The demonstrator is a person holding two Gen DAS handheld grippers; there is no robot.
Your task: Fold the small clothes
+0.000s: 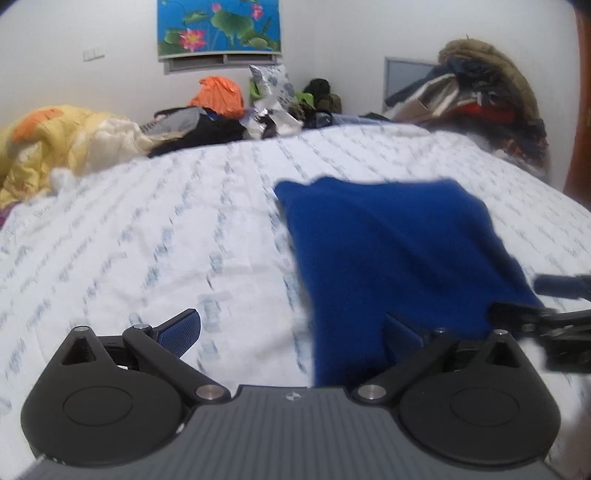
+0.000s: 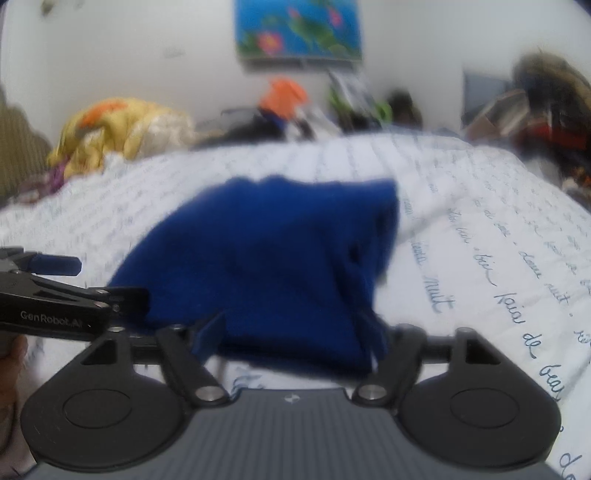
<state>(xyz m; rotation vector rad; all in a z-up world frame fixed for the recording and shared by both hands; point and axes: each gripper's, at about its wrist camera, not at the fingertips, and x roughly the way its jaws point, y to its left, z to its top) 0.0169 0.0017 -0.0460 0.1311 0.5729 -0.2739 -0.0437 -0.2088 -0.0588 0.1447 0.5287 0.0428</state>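
Observation:
A folded dark blue garment (image 1: 391,251) lies on the white printed bedsheet (image 1: 147,229); it also shows in the right wrist view (image 2: 266,266). My left gripper (image 1: 291,332) is open at the garment's near left edge, its right finger over the cloth and its left finger over bare sheet. My right gripper (image 2: 295,339) is open at the garment's near edge, the cloth lying between its fingers. Each gripper appears in the other's view, the right gripper (image 1: 554,306) at the right edge and the left gripper (image 2: 74,295) at the left edge. Both views are blurred.
A yellow quilt (image 1: 55,147) lies at the bed's far left. Piled clothes and bags (image 1: 236,110) line the far edge. A heap of clothes (image 1: 487,103) stands at the far right. A lotus picture (image 1: 218,26) hangs on the wall.

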